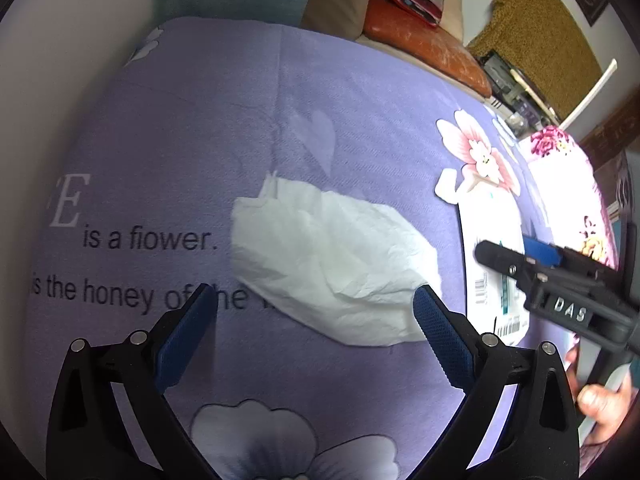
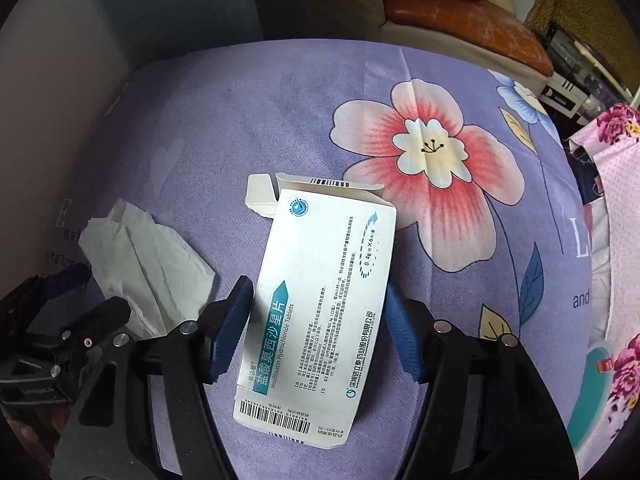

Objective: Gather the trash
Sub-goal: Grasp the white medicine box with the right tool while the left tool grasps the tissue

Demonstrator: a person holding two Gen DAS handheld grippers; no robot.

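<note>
- The box point(image 2: 316, 304) is a flat white medicine carton with teal print, black text and barcodes; its top flap is open
- It lies on the purple flowered sheet point(image 2: 248, 128); its long side runs away from the right wrist camera, tilted a little to the right, open end far
- The tissue point(image 1: 328, 264) is white and crumpled; it lies just left of the box, long side slanting
- The right gripper point(image 2: 318, 328) has 1 blue pad on each side of the box; the left pad touches its edge; the right pad's contact is hard to see, so a firm clamp cannot be told
- The left gripper point(image 1: 314, 320) is spread wide over the tissue's near edge, not squeezing it
- In the left view the right gripper hides most of the box; a hand point(image 1: 600, 408) is cut off at the edge
</note>
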